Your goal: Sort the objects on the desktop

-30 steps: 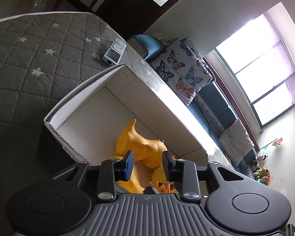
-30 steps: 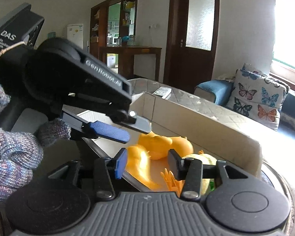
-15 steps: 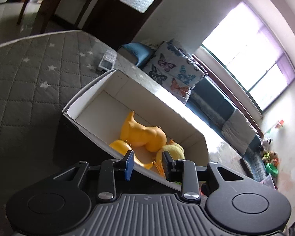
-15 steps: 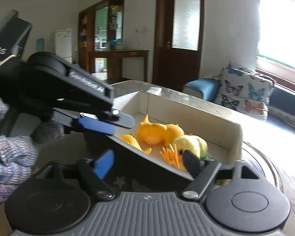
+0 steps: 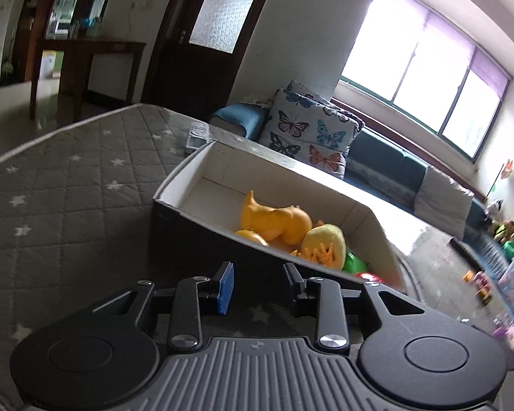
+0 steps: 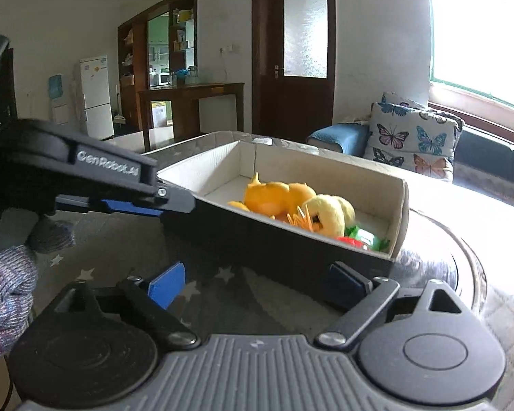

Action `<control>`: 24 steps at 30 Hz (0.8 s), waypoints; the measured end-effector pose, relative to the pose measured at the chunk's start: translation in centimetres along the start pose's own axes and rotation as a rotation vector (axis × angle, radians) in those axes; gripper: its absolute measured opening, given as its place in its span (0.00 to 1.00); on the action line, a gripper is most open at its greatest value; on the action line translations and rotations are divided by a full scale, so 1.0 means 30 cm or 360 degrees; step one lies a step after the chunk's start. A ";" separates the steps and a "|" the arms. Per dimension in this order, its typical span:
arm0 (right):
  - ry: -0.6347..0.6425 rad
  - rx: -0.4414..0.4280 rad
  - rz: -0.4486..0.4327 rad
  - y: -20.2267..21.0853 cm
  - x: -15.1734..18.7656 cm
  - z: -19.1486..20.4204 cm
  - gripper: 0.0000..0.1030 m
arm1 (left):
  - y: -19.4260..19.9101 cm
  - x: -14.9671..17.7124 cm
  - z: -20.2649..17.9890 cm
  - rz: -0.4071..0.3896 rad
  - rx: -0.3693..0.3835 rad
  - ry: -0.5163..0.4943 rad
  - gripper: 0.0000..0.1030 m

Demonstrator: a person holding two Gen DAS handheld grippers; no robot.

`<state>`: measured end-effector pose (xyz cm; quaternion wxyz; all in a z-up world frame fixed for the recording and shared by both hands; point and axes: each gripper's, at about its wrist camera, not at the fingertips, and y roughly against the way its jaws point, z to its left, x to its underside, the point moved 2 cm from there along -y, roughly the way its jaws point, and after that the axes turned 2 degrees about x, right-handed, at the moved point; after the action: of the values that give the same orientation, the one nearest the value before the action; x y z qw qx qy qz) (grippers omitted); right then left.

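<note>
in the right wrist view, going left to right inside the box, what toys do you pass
orange toy → yellow plush toy → green toy, all lying in the white-lined box. A red piece sits at the box's near rim under the yellow and green ones, so its place in the order is unclear.

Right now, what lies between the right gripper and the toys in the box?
In the right wrist view, only the box's dark near wall separates the right gripper from the orange toy.
</note>
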<state>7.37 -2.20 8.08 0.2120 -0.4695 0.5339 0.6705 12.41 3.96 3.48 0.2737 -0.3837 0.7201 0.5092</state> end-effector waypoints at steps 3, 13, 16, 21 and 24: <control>-0.0017 0.0011 0.0014 0.005 0.016 0.012 0.95 | 0.011 0.021 0.002 0.0005 -0.0061 -0.0054 0.32; -0.0091 0.0076 0.0065 0.006 0.074 0.048 1.00 | 0.013 0.081 0.041 0.0082 -0.0131 -0.0080 0.34; -0.0112 0.0090 0.0076 0.005 0.089 0.056 1.00 | 0.018 0.092 0.045 0.0081 -0.0153 -0.0097 0.34; -0.0134 0.0114 0.0099 0.005 0.103 0.063 1.00 | 0.025 0.110 0.049 0.0075 -0.0193 -0.0125 0.34; -0.0148 0.0116 0.0102 0.009 0.110 0.068 1.00 | 0.026 0.122 0.052 0.0069 -0.0231 -0.0138 0.32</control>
<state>4.80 -1.14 5.38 0.2321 -0.4123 0.5624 0.6781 9.72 4.56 0.50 0.2649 -0.3644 0.6769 0.5821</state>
